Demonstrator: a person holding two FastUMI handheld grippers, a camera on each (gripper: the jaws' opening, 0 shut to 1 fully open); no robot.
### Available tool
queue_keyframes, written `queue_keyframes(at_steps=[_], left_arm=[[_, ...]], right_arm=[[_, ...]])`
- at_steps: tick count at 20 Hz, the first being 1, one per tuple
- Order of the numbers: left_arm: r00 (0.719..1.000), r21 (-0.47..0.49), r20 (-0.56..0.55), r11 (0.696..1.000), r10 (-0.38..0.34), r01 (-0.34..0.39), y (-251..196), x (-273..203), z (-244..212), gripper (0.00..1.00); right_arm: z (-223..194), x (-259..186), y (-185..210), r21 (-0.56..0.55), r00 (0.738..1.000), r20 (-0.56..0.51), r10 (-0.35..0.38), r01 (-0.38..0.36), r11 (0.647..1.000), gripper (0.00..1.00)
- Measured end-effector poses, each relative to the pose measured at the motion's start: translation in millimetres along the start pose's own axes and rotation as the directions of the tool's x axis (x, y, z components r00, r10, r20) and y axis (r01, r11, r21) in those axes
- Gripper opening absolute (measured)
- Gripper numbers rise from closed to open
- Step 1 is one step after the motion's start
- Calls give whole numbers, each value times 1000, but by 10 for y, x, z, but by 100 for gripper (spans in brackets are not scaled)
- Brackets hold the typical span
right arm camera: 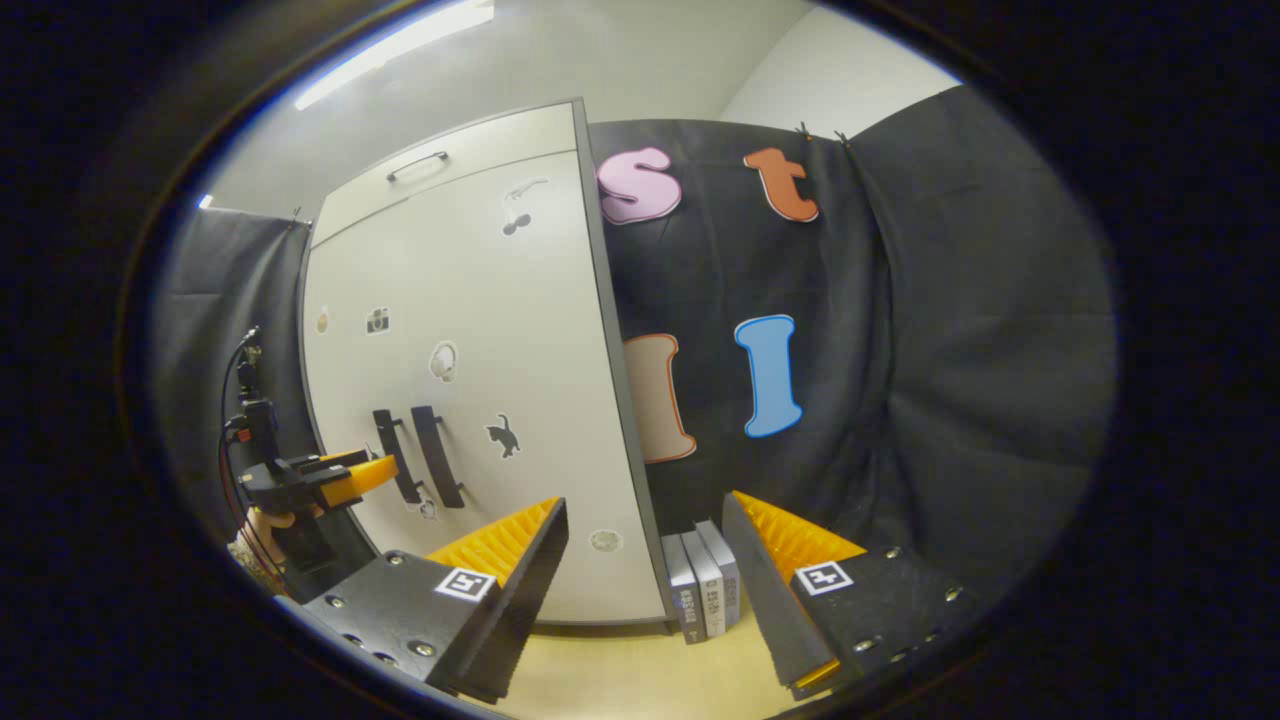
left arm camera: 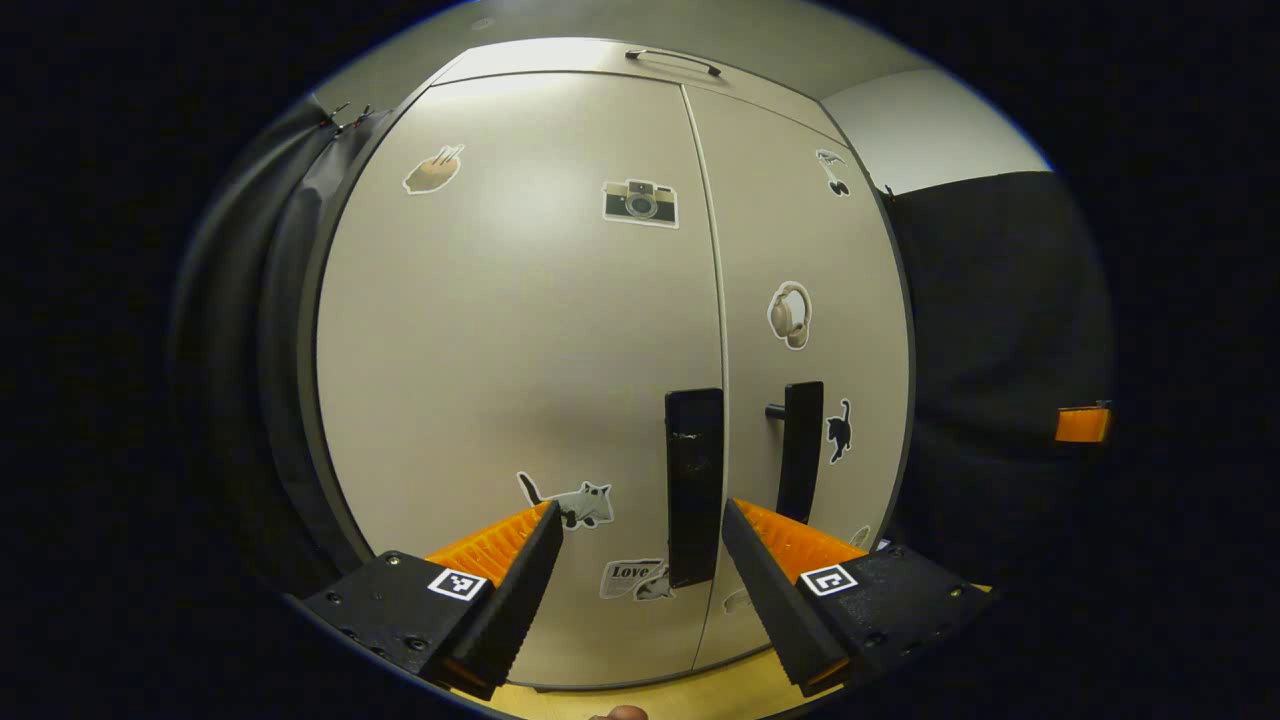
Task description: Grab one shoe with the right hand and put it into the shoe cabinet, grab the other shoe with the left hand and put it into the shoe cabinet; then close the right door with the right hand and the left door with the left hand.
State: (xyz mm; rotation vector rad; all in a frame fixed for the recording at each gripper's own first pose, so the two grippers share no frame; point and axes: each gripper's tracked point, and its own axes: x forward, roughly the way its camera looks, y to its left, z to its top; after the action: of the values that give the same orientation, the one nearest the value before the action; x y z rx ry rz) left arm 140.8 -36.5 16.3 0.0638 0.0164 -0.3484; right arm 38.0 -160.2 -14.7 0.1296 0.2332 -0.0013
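The shoe cabinet (left arm camera: 520, 330) stands straight ahead in the left gripper view, pale grey with stickers, and both of its doors are shut. Two dark vertical handles meet at the middle seam: the left door handle (left arm camera: 694, 485) and the right door handle (left arm camera: 800, 450). My left gripper (left arm camera: 640, 508) is open, just in front of the left door handle, with nothing between its fingers. The right gripper view has the cabinet (right arm camera: 470, 380) off to the left, with my left gripper (right arm camera: 365, 470) by the handles (right arm camera: 437, 455) and a hand (right arm camera: 268, 525) holding it. My right gripper (right arm camera: 645, 502) is open and empty, back from the cabinet's right corner.
Several books (right arm camera: 705, 590) stand upright on the light wooden floor (right arm camera: 620, 670) against the cabinet's right side. Black cloth walls (right arm camera: 950, 400) close in the booth on both sides of the cabinet. A drawer handle (left arm camera: 672, 60) sits above the doors.
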Motion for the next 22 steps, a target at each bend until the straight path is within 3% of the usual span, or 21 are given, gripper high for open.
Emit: queue_keyframes(at_steps=[9, 14, 15, 22], left_arm=[[999, -67, -5, 996, 49, -49, -64, -799, 356, 98], [996, -55, 22, 994, 92, -91, -140, -1237, 658, 97], [994, -49, 33, 994, 103, -101, -170, -1297, 715, 97], [990, -21, 78, 993, 118, -117, -478, -1460, 927, 96]], right_arm=[[421, -399, 254, -61, 996, 91, -24, 30, 998, 93], [611, -583, 523, -80, 991, 130, -19, 29, 996, 89], [624, -617, 566, -88, 991, 133, -20, 32, 996, 93], [669, -786, 730, -114, 989, 148, -8, 25, 993, 93]])
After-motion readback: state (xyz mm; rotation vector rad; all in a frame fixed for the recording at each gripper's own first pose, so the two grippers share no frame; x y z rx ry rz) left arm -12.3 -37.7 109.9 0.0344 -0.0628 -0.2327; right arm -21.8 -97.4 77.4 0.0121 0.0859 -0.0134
